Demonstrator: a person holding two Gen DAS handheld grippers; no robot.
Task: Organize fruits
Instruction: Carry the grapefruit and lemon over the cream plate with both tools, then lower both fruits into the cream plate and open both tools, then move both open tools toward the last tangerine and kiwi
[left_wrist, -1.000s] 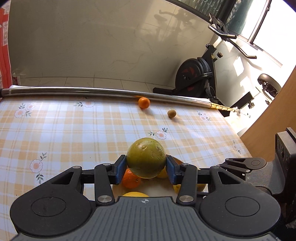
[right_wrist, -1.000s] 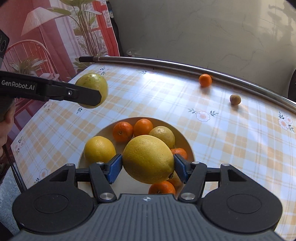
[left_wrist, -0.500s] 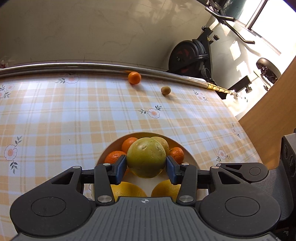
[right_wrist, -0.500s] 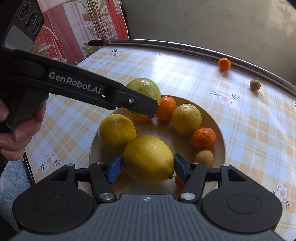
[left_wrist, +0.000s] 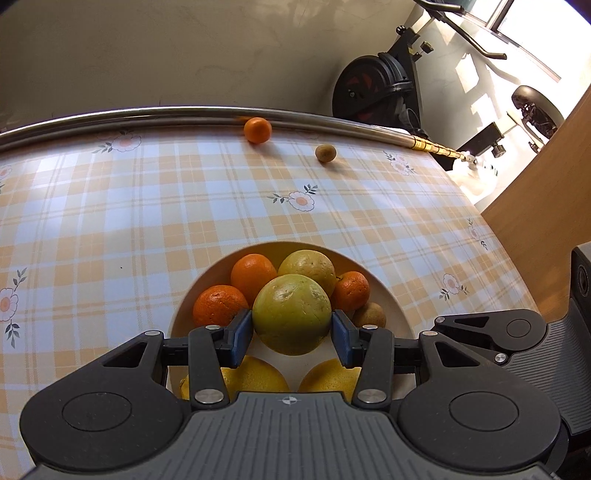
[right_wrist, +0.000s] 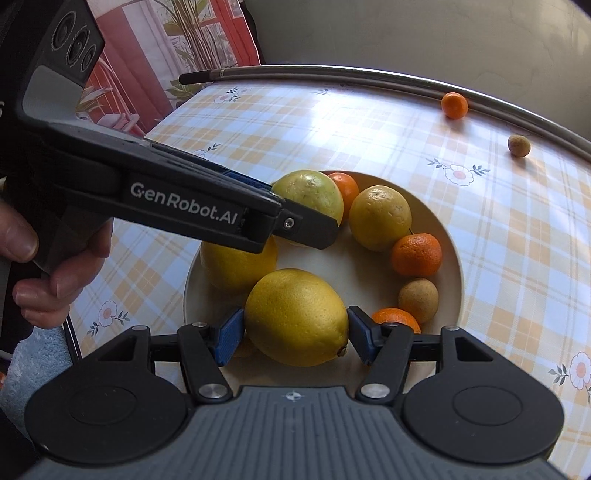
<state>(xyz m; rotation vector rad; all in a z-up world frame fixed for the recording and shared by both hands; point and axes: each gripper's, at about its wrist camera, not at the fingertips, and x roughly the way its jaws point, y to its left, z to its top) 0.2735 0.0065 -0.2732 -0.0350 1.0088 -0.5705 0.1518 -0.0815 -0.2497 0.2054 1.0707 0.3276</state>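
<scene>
We are pinching a green-yellow fruit (left_wrist: 291, 314) in our left gripper (left_wrist: 291, 334), holding it over the plate (left_wrist: 395, 295), above the oranges lying there. Our right gripper (right_wrist: 295, 338) is squeezing a lemon (right_wrist: 295, 315) over the plate's near edge. One small orange (left_wrist: 257, 129) and a brown fruit (left_wrist: 325, 153) are lying well beyond the plate.

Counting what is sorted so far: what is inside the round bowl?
In the bowl: three oranges, a yellow-green citrus, a small brown fruit, a yellow fruit. The left tool covers part of it, so more may hide.
</scene>
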